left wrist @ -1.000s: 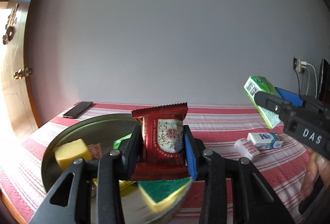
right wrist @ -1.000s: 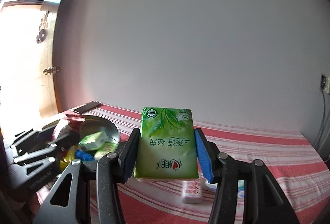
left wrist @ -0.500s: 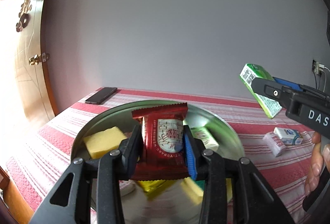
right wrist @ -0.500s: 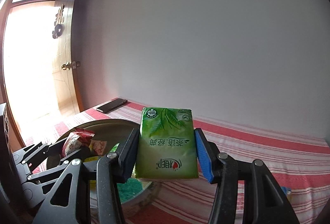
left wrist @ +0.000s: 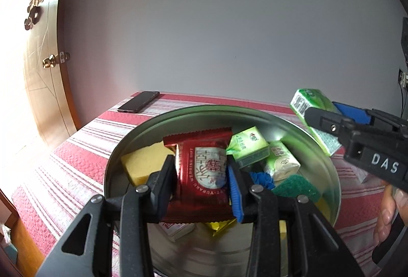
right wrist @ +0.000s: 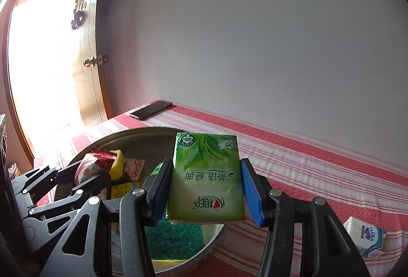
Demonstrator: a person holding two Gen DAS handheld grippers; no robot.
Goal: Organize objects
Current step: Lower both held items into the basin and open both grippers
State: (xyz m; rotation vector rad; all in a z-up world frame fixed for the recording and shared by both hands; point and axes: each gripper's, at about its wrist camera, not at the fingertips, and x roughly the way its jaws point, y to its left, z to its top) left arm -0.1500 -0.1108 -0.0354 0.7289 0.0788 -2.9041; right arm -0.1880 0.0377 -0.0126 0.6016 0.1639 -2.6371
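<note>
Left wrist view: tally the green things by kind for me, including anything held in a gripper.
Green tissue packs: 3. The held pack is in the right gripper; the middle pack and the pack beside it lie in the metal bowl.
Green-topped sponge: 1, in the bowl.
Total: 4.
</note>
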